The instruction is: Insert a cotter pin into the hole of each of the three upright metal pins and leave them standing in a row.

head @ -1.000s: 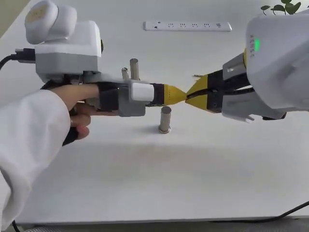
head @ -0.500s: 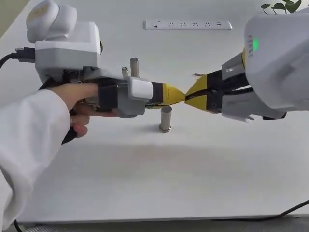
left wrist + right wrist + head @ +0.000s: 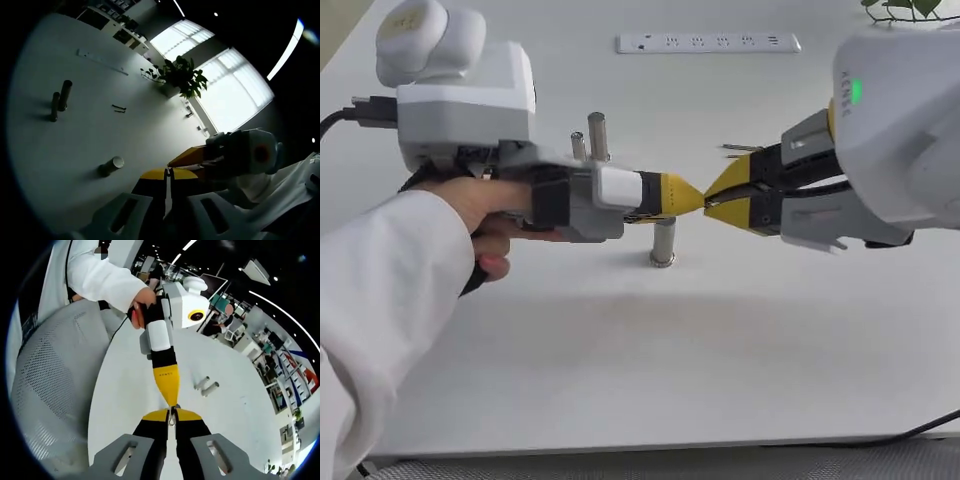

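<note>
Above the tabletop (image 3: 620, 350), the left tool (image 3: 692, 197) and the right tool (image 3: 713, 203) are held tip to tip, each with jaws closed together; whether anything is pinched cannot be told. One metal pin (image 3: 663, 243) is stood upright near the tips, two further pins (image 3: 598, 136) farther back. Loose cotter pins (image 3: 740, 150) are laid beyond the right tool.

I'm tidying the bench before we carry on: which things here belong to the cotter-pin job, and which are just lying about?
Job in hand: front metal pin; tall rear metal pin; short rear metal pin; loose cotter pins; left gripper; right gripper.

Lying about: power strip; plant.
</note>
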Demonstrator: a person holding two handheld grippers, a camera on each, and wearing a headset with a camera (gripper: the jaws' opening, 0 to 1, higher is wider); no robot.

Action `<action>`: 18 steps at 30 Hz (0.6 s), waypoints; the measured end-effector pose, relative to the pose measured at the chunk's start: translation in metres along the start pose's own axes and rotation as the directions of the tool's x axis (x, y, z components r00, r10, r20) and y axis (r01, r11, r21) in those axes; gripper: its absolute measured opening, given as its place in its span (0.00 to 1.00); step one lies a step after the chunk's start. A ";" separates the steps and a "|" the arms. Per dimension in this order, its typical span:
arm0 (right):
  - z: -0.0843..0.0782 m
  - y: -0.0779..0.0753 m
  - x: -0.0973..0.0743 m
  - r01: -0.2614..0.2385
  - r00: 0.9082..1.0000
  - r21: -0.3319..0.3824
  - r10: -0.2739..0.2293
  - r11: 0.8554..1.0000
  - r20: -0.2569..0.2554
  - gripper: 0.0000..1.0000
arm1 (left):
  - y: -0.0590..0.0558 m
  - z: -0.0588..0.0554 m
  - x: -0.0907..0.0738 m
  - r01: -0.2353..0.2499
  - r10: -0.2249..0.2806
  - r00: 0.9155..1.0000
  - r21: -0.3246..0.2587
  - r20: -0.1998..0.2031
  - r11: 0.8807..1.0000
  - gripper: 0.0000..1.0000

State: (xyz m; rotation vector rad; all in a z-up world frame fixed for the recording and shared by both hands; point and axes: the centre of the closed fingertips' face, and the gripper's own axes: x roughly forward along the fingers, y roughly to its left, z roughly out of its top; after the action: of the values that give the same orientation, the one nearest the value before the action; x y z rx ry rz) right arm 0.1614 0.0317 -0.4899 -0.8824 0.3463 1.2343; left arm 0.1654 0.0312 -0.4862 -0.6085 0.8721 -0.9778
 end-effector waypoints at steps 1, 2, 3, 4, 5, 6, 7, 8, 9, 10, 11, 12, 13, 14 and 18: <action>-0.001 0.000 -0.001 0.004 1.000 0.008 -0.004 1.000 0.001 0.01 | 0.001 -0.001 0.000 -0.005 0.005 1.000 0.006 -0.004 1.000 0.00; -0.002 0.000 -0.002 0.004 1.000 0.012 -0.004 1.000 0.003 0.03 | 0.001 -0.002 -0.001 -0.004 0.004 1.000 0.007 -0.005 1.000 0.00; -0.004 0.000 -0.003 0.000 1.000 0.028 0.000 1.000 0.002 0.06 | 0.001 -0.002 -0.002 -0.004 0.004 1.000 0.012 -0.004 1.000 0.00; -0.007 0.000 -0.004 -0.005 1.000 0.043 0.005 0.999 0.001 0.08 | 0.000 -0.002 -0.003 -0.004 0.004 1.000 0.017 -0.003 1.000 0.00; -0.009 0.000 -0.005 -0.006 1.000 0.058 0.006 0.998 0.002 0.08 | 0.000 -0.002 -0.003 -0.002 0.002 1.000 0.024 -0.005 1.000 0.00; -0.012 -0.001 -0.005 -0.009 1.000 0.087 0.008 0.996 0.008 0.09 | 0.000 -0.003 -0.005 -0.002 0.003 1.000 0.059 -0.006 0.998 0.00; -0.013 0.001 -0.006 -0.022 1.000 0.130 0.020 0.991 0.016 0.09 | -0.001 -0.002 -0.006 -0.005 0.005 1.000 0.073 -0.004 0.997 0.00; -0.014 0.002 -0.006 -0.037 0.999 0.174 0.032 0.984 0.031 0.10 | -0.003 -0.004 -0.007 0.006 -0.005 1.000 0.084 -0.009 0.996 0.00; -0.014 0.002 -0.007 -0.044 0.998 0.198 0.036 0.979 0.044 0.11 | -0.004 -0.003 -0.007 0.009 -0.008 1.000 0.083 -0.005 0.996 0.00; -0.016 0.004 -0.007 -0.059 0.997 0.227 0.047 0.972 0.054 0.11 | -0.006 -0.003 -0.008 0.015 -0.015 1.000 0.084 0.001 0.996 0.00; -0.019 0.006 -0.007 -0.081 0.996 0.259 0.066 0.963 0.063 0.11 | -0.006 -0.003 -0.009 0.016 -0.016 1.000 0.099 0.001 0.995 0.00; -0.019 0.007 -0.007 -0.100 0.993 0.293 0.079 0.951 0.082 0.11 | -0.007 -0.003 -0.010 0.017 -0.017 1.000 0.145 -0.001 0.989 0.00; -0.019 0.006 -0.007 -0.108 0.992 0.318 0.080 0.942 0.100 0.11 | -0.008 -0.004 -0.011 0.020 -0.019 1.000 0.164 -0.003 0.986 0.00; -0.017 0.009 -0.007 -0.130 0.989 0.360 0.093 0.924 0.118 0.11 | -0.011 -0.005 -0.013 0.029 -0.029 1.000 0.180 -0.006 0.983 0.00; -0.012 0.015 -0.008 -0.183 0.977 0.426 0.114 0.886 0.182 0.09 | -0.022 -0.005 -0.017 0.066 -0.070 0.998 0.292 0.001 0.954 0.00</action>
State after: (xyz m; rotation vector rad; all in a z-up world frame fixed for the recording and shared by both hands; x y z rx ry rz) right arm 0.1478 0.0184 -0.4980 -0.3713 0.5546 1.2869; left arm 0.1469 0.0365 -0.4656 -0.3920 0.6826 -1.1401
